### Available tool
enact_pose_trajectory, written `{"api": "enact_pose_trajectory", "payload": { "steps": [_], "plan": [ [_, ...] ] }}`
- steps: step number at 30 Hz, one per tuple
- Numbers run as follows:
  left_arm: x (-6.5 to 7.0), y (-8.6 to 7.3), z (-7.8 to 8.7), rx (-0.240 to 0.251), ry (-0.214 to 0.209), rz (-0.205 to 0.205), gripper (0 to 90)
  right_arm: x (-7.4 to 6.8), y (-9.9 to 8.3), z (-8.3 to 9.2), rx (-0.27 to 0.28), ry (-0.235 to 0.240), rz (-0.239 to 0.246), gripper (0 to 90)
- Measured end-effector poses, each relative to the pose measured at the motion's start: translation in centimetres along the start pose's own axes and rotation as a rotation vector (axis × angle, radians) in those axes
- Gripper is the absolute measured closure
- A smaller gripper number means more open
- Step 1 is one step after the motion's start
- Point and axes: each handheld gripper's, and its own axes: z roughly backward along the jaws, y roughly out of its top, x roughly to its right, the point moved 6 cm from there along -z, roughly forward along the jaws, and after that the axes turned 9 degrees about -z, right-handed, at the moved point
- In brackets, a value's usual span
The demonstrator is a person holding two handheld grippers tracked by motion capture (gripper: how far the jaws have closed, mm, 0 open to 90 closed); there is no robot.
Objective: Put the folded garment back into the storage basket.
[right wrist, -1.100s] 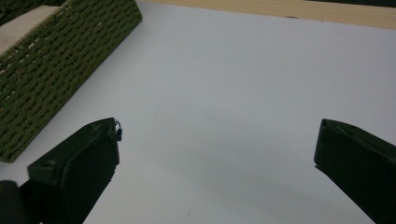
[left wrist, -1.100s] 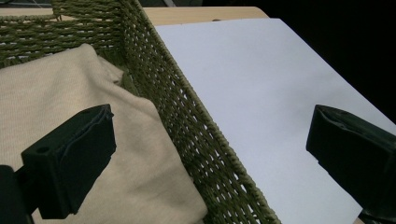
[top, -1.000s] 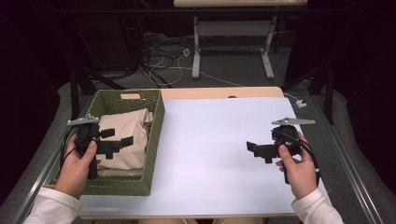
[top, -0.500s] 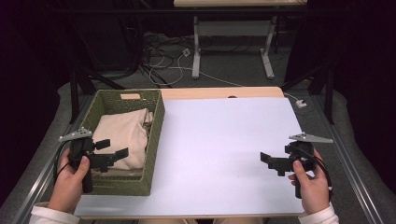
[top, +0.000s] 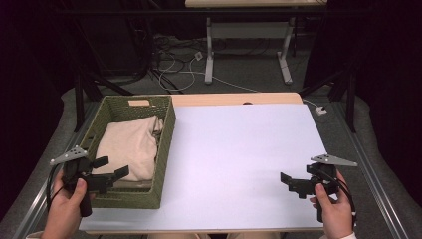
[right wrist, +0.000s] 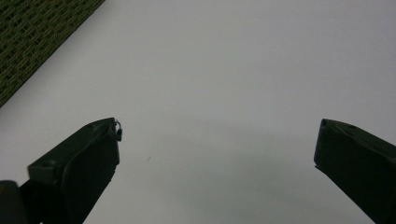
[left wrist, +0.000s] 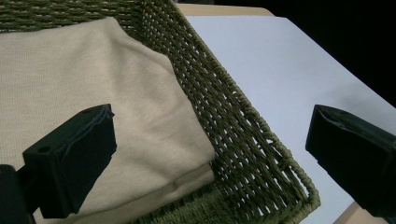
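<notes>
Left tongs: released, jaws wide apart, nothing between them. They hover over the near corner of the basket, held by the left hand. In the left gripper view one jaw sits above the cloth, the other out past the basket rim over the bench. The cloth is beige, folded, lying inside the basket just ahead of and under these tongs; not touched.

Right tongs: released too, jaws spread, empty. The right hand holds them low over the bench's near right part, aimed leftward. In the right gripper view there is bare white bench between the jaws, basket wall far off at upper left. The two tongs are well apart.
</notes>
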Motion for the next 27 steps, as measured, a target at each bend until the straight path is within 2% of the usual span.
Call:
{"api": "enact_pose_trajectory", "payload": {
  "steps": [6,13,18,27],
  "plan": [
    [-0.1,-0.8,0.2,-0.014,0.02,-0.008,2.1,-0.2,-0.7,-0.1,-0.009,-0.001,0.008,0.0],
    [-0.3,-1.6,0.5,-0.005,0.029,0.017,2.2,-0.7,-0.8,0.0,0.006,0.017,-0.001,0.0],
    [-0.6,-2.1,0.8,-0.01,0.037,0.02,2.2,-1.0,-1.0,0.0,0.006,0.024,0.0,0.0],
    [-0.7,-2.5,1.0,-0.014,0.054,0.022,2.3,-1.8,-0.7,0.9,0.032,0.047,-0.006,0.0]
  ]
}}
